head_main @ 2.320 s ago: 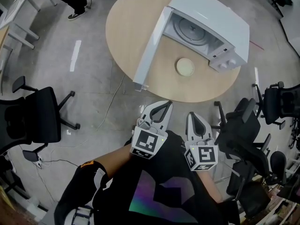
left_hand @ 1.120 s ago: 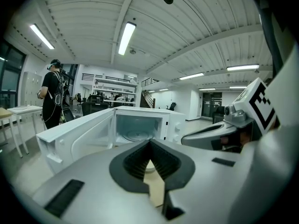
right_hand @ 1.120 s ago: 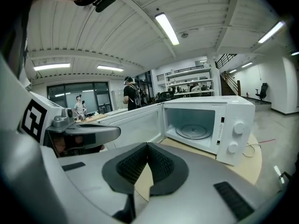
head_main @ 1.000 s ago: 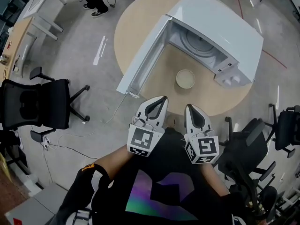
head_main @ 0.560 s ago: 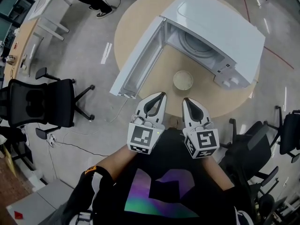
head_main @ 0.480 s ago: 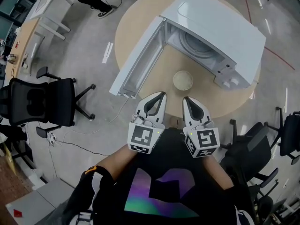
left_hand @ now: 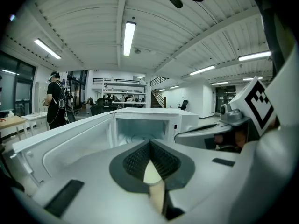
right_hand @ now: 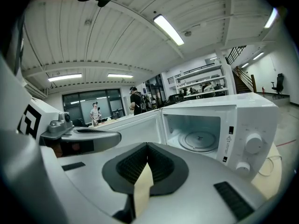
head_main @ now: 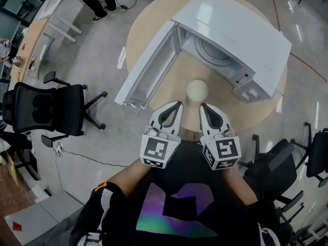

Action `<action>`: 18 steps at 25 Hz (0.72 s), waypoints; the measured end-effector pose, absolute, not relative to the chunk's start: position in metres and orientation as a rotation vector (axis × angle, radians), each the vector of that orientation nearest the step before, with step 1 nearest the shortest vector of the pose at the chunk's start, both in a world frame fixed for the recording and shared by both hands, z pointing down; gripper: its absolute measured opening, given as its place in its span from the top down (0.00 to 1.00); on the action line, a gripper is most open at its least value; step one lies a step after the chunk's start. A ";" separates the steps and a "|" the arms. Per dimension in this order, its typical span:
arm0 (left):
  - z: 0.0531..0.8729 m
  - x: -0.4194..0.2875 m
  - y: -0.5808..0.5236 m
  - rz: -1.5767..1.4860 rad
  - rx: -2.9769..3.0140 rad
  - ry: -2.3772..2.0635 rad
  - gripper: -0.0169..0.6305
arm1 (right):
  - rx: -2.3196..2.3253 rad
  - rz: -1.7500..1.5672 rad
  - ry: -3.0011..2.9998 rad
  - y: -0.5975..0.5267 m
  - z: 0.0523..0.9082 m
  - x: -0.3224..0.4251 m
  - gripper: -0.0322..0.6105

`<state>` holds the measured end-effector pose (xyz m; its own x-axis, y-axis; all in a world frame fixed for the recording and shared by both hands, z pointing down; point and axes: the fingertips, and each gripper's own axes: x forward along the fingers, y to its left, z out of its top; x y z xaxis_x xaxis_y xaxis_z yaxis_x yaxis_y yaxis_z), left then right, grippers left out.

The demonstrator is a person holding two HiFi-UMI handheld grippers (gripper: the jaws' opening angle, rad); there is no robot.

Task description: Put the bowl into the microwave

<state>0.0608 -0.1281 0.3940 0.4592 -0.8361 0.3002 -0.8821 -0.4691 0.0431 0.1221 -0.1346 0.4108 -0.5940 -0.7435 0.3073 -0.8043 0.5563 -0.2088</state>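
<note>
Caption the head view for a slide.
Left claw and right claw, both shut, hover short of the bowl before the open microwave on the round table.

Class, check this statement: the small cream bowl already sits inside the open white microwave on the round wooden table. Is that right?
No. The small cream bowl sits on the round wooden table, in front of the open white microwave, not inside it. The head view shows this.
</note>
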 end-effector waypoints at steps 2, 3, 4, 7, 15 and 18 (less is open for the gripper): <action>0.394 0.063 -0.131 0.355 2.517 -1.493 0.90 | 1.311 0.497 -2.603 -0.136 0.412 0.123 0.93; 0.394 0.063 -0.132 0.357 2.519 -1.490 0.90 | 1.312 0.500 -2.600 -0.137 0.412 0.124 0.92; 0.394 0.064 -0.134 0.359 2.521 -1.485 0.90 | 1.315 0.504 -2.597 -0.139 0.413 0.124 0.92; 0.395 0.065 -0.140 0.364 2.532 -1.462 0.90 | 1.334 0.514 -2.575 -0.144 0.416 0.125 0.92; 0.397 0.062 -0.163 0.374 2.575 -1.379 0.90 | 1.430 0.535 -2.485 -0.157 0.419 0.127 0.92; 0.397 0.059 -0.170 0.368 2.586 -1.348 0.90 | 1.461 0.538 -2.455 -0.161 0.419 0.126 0.92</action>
